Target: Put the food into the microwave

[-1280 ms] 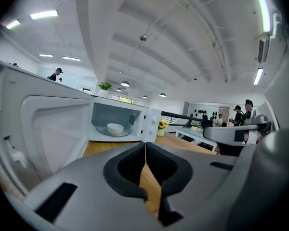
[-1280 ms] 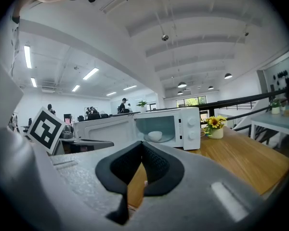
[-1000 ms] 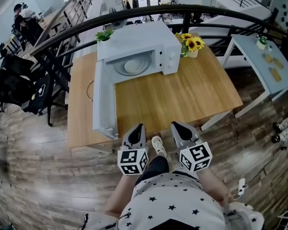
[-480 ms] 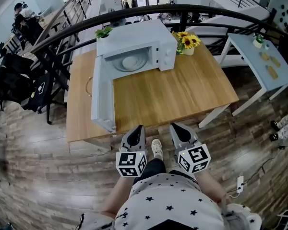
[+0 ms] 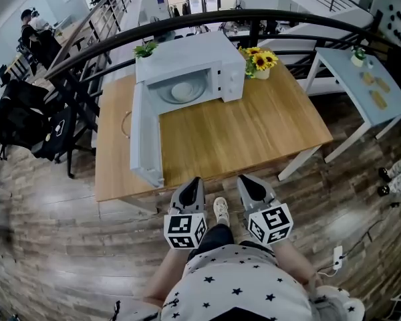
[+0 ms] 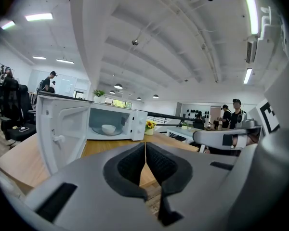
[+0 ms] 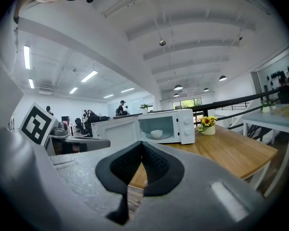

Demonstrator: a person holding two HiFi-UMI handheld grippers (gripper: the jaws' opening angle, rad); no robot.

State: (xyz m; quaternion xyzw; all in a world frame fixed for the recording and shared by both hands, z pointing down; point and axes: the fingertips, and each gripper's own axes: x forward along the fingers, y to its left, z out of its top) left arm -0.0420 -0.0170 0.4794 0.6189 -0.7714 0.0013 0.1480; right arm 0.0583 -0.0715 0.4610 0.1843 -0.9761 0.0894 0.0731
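Observation:
A white microwave stands at the back of the wooden table, its door swung wide open to the left. Inside on the turntable sits a white bowl, which also shows as the bowl in the left gripper view and the bowl in the right gripper view. My left gripper and right gripper hang side by side at the table's near edge, well short of the microwave. Both point towards it. The left gripper and right gripper are shut with nothing between the pads.
A small pot of sunflowers stands right of the microwave. A light blue side table is off to the right, and a black railing runs behind. Black chairs and bags sit at the left. People are in the distance.
Both grippers have shifted a little along the table's near edge and stay shut. The microwave, its open door and the bowl inside have not moved.

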